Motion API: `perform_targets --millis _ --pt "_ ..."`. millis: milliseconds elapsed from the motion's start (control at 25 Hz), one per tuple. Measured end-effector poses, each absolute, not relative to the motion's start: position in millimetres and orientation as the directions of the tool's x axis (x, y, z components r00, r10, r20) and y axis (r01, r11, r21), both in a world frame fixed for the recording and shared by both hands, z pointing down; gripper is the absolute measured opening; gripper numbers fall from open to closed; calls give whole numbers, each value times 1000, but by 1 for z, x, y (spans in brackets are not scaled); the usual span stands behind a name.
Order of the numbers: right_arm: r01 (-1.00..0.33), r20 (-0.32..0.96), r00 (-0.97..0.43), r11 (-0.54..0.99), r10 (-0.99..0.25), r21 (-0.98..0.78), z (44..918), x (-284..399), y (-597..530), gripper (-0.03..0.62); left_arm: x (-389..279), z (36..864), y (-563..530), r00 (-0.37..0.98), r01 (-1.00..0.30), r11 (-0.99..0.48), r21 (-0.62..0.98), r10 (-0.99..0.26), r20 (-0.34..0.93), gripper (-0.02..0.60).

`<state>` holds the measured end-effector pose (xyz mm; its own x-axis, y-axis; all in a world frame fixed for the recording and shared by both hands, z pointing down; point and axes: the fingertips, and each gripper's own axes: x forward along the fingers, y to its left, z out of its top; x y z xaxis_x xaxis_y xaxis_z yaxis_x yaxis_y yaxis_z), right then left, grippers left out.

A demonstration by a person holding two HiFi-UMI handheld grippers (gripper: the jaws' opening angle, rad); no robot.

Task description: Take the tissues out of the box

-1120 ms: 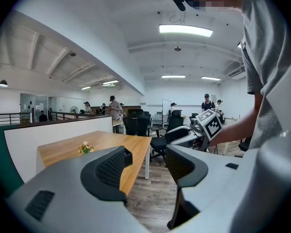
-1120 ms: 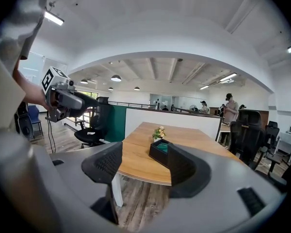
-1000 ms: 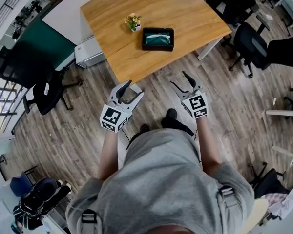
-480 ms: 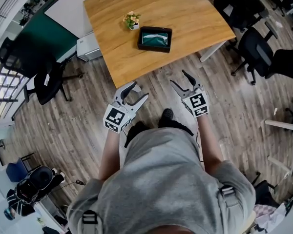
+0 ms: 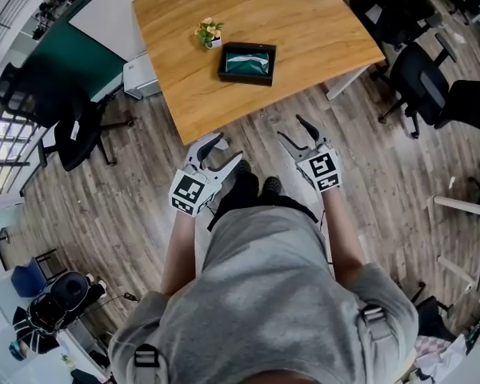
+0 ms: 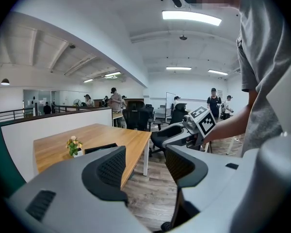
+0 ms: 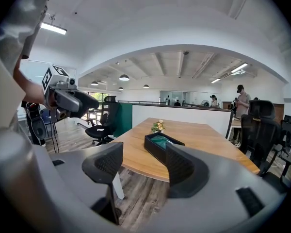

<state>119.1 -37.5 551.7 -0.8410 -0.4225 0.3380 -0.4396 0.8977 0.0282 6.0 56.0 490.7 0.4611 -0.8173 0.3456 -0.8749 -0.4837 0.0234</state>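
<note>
A black tissue box [image 5: 246, 62] with a green and white top lies on the wooden table [image 5: 304, 22], beside a small potted plant [image 5: 209, 33]. Both grippers hang over the wooden floor, short of the table's near edge. My left gripper [image 5: 224, 150] is open with nothing between its jaws. My right gripper [image 5: 292, 129] is open and empty too. The right gripper view looks between the jaws [image 7: 144, 166] at the box [image 7: 162, 144] and the plant [image 7: 158, 125]. In the left gripper view [image 6: 145, 166] the box [image 6: 99, 148] peeks out behind the left jaw.
Black office chairs stand left [image 5: 72, 138] and right [image 5: 420, 78] of the table. A green partition [image 5: 64, 62] runs along the table's far left. White table legs [image 5: 348, 78] reach the floor. People stand far off in the office [image 6: 115, 98].
The table and box have slid slightly down and left in the head view as the person steps forward. A dark shoe now shows between the grippers. Both grippers stay open.
</note>
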Motion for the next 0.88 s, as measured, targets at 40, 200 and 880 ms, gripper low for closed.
perform_targets --millis 40,200,880 --pt "-442 342 -839 897 -424 27 552 121 -39 279 6 491 52 463 -874 -484 25 -817 345 267" --pt "-447 359 -830 894 -427 29 555 127 -47 279 4 493 37 468 -873 -487 33 -816 340 267" --pt "-483 396 -794 874 -461 49 554 102 -115 273 -42 489 -52 499 -856 -515 44 -802 328 267"
